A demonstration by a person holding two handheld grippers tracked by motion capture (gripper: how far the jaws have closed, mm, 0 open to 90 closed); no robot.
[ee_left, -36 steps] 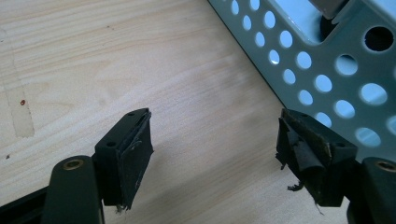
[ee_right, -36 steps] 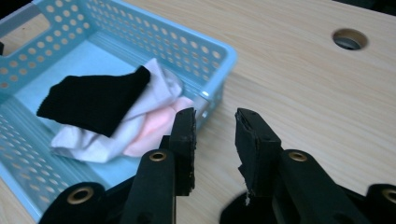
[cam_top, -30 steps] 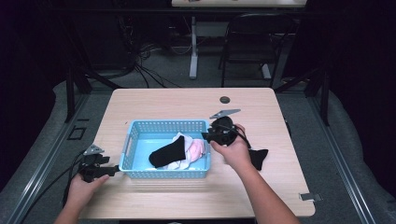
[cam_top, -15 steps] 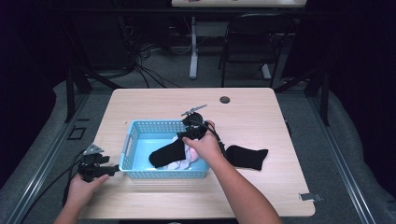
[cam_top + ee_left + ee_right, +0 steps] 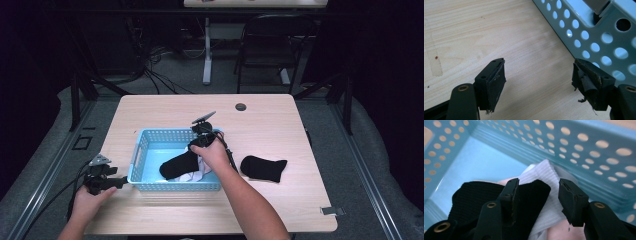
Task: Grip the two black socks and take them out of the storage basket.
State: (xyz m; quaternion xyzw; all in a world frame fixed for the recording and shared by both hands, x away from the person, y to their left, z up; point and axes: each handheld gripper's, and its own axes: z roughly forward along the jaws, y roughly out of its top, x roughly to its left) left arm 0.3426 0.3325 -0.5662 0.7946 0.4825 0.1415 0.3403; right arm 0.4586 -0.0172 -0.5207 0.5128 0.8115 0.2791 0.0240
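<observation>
Directly beneath the right hand-held gripper (image 5: 196, 146), whose jaws have just been opening and stand apart, a black sock (image 5: 474, 200) lies in the blue basket (image 5: 150, 137) on white cloth (image 5: 549, 195), apparently positioned for pickup, while the left hand-held gripper (image 5: 537, 81), jaws apart, waits beside the basket.

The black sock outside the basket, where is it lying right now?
In the high view the black sock lies flat on the wooden table, just right of the blue basket and of the person's right forearm.
</observation>
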